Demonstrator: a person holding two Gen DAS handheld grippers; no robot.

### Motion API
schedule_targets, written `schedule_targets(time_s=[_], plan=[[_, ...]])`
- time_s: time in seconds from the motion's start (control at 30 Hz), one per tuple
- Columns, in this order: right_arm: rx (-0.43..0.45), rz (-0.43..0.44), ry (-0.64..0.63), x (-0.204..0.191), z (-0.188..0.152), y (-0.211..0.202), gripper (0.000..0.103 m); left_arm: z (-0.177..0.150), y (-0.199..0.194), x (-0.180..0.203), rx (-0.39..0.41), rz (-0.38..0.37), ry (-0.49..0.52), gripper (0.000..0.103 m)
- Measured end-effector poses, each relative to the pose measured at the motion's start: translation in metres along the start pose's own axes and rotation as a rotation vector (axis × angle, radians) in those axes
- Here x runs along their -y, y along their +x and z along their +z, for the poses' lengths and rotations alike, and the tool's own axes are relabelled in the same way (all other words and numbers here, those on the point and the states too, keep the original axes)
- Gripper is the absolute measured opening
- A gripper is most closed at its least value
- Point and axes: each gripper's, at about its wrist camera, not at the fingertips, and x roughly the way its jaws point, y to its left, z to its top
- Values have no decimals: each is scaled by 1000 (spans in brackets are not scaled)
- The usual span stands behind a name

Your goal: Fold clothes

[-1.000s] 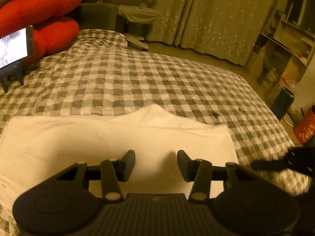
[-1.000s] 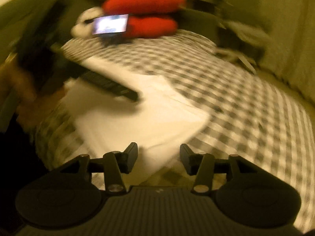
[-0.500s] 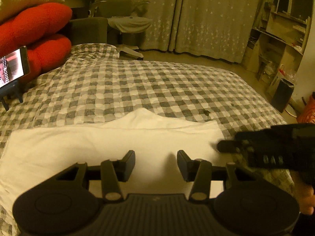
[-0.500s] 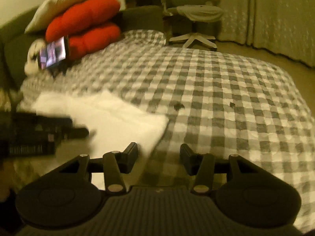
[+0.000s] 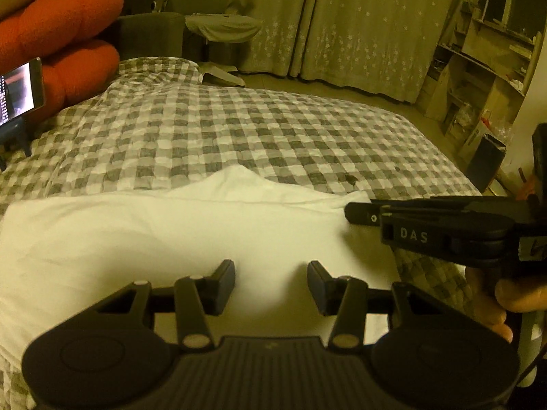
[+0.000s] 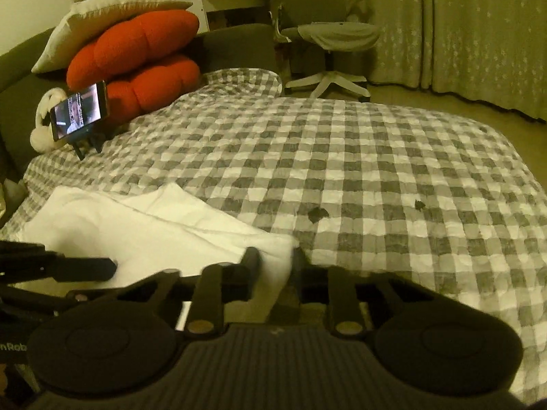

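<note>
A white garment [image 5: 171,239] lies folded into a wide band across the near part of the checked bedcover [image 5: 273,136]. My left gripper [image 5: 271,282] hovers open over the garment's near edge, with nothing pinched between its fingers. My right gripper [image 6: 275,263] is at the garment's [image 6: 136,232] right corner; its jaws are closing and the bunched white cloth fills the gap between them. In the left wrist view the right gripper [image 5: 354,210] comes in from the right, held by a hand [image 5: 506,297]. The left gripper's finger [image 6: 102,268] shows at the left of the right wrist view.
A phone on a stand [image 6: 80,111] plays at the bed's far left, in front of red cushions [image 6: 136,61] and a pale pillow. An office chair [image 6: 335,41] and curtains stand beyond the bed. Shelves [image 5: 478,68] line the right. Small dark specks [image 6: 318,213] dot the cover.
The right gripper came in from the right to the garment's right corner and narrowed its jaws around the cloth. The left gripper stayed in place, open.
</note>
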Motion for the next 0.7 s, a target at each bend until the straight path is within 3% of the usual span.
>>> schedule_targets(time_s=[0.43,0.7], plan=[[-16,99,167,19,6,3,29,2,-3,-3,-4,-2,-12,48],[5,63,133,14,4,-1,10,5,-5,-8,-5,-13,-30,49]])
